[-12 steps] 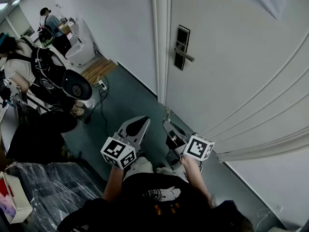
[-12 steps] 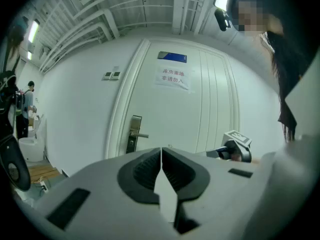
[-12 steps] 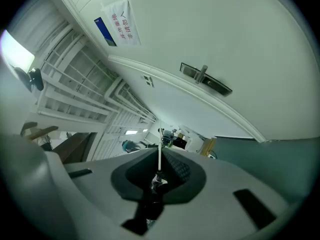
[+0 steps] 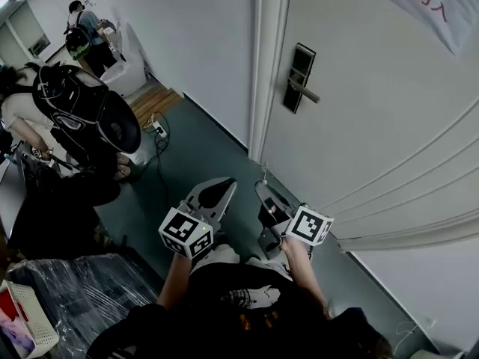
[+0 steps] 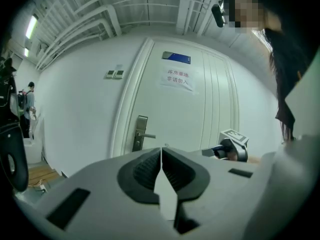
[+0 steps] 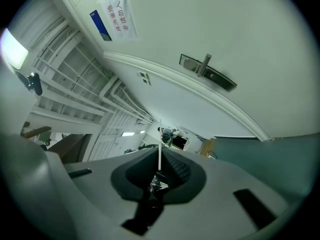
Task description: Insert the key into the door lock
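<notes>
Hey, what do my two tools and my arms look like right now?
Left tool and right tool are light grey tapered shells with dark ribbed pads. Each carries a white cube with black square markers. You wear a black top.

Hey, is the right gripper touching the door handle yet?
No, in the head view the right gripper sits low, clearly apart from the door handle, with bare door between them.
</notes>
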Tool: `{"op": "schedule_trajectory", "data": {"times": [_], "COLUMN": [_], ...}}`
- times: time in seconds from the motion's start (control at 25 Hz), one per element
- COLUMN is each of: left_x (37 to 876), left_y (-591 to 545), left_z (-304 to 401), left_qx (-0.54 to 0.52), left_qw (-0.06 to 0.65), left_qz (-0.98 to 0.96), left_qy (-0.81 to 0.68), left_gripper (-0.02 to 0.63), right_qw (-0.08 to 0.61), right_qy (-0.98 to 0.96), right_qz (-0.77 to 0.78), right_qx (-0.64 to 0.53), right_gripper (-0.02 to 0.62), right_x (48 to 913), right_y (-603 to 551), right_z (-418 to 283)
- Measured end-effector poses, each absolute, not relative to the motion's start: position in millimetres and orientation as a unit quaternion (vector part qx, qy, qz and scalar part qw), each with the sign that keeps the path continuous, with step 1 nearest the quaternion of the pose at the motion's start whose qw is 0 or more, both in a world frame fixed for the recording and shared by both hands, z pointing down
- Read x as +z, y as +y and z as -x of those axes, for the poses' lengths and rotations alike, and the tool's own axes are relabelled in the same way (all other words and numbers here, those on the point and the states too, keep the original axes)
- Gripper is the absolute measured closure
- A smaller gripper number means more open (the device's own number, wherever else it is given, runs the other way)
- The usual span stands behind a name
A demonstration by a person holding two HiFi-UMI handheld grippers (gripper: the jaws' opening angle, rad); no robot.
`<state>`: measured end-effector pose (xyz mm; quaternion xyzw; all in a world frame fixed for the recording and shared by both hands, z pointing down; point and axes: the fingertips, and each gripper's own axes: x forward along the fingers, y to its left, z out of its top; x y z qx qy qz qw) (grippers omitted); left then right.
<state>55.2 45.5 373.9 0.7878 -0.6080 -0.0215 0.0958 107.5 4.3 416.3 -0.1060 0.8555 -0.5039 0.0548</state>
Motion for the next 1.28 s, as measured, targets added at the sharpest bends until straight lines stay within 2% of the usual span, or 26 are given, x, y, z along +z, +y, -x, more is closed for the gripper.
{"op": "schedule_trajectory", "data": {"times": [0.6,1.28], "left_x": [373.0,390.7], "left_y": [49.5,16.6], "left_z": [43.0,40.1], "left_qx": [-0.030,-0.032], "left_qw": [0.094,0.116], "left_qz": [-0.811,-0.850], "left_qy": [-0.576,-0.512], "left_gripper": [0.592,0.592], "right_qw": [0.064,0.088], "right_qy": [0.855,0.834], "right_qz": [0.139,0.217], "right_qx": [-0.496,-0.500], "right_gripper": [0.574,0.574], "right_x": [414.7,427.9], "right_y": [7.7,-30.7], "right_z": [-15.1,-24.8]}}
